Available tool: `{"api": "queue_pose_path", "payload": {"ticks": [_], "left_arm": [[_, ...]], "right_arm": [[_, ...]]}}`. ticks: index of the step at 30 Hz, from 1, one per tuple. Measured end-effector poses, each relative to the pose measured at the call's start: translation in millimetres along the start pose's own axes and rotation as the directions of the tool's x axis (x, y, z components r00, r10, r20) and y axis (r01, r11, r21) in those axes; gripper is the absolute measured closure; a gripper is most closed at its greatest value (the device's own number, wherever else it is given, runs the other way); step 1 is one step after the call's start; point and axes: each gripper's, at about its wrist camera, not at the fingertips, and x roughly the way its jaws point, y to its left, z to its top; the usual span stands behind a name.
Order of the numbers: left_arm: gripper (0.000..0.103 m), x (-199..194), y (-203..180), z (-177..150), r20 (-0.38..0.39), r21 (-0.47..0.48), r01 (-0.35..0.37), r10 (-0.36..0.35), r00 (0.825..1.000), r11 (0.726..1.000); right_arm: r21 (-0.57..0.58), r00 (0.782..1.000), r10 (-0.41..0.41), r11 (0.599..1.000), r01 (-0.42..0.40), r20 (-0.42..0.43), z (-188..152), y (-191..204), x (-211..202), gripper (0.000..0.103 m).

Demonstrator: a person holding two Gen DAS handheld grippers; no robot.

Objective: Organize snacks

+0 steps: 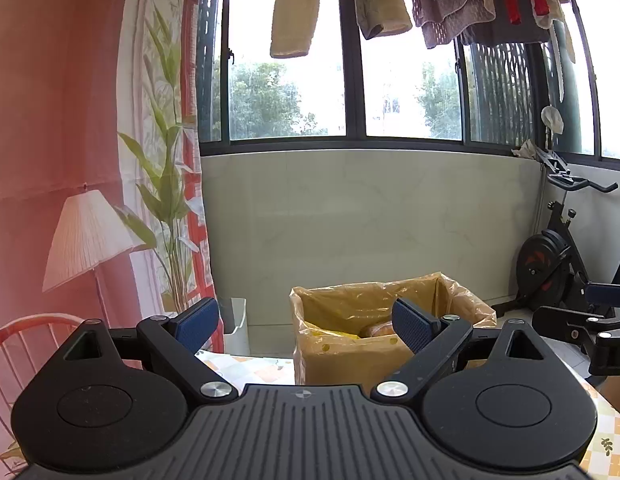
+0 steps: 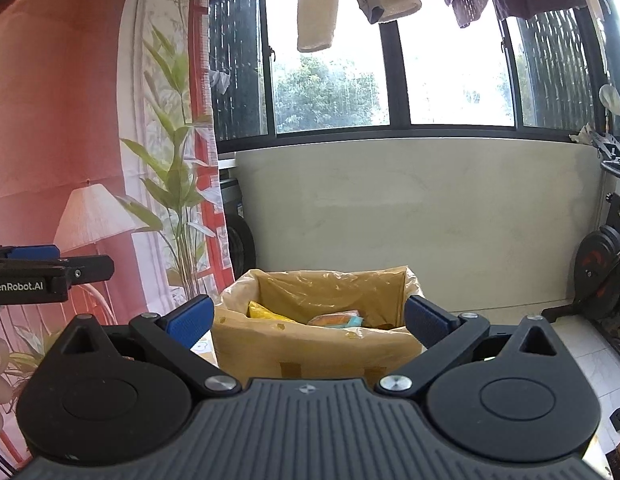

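Both grippers sat low in frame doing nothing: the left gripper (image 1: pixel 305 326) was spread wide with nothing in it, same for the right gripper (image 2: pixel 307 320). Centre frame just past the blue pads (image 2: pixel 189 318) was the cardboard box (image 2: pixel 310 350) with a plastic liner (image 2: pixel 237 292), holding a yellow packet (image 2: pixel 265 312) and an orange-and-teal snack pack (image 2: pixel 338 319). Exercise bike (image 1: pixel 558 256) stood far right.

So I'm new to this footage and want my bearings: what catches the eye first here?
The cardboard box lined with a yellowish plastic bag sits straight ahead, snack packets inside. Each view is framed by an open, empty hand-held gripper: the left hand-held gripper and the right hand-held gripper. Behind, laundry hangs over a bright window, with an exercise bike at right.
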Motion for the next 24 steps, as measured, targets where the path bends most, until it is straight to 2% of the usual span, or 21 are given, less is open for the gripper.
{"api": "queue_pose_path", "payload": {"ticks": [24], "left_arm": [[0.008,0.0,5.9,-1.2,-0.009,-0.029,0.008,-0.008,1.000,1.000]], "right_arm": [[-0.013,0.999,-0.039,0.999,0.038,-0.026,-4.0,3.2,-2.0,0.000]]}}
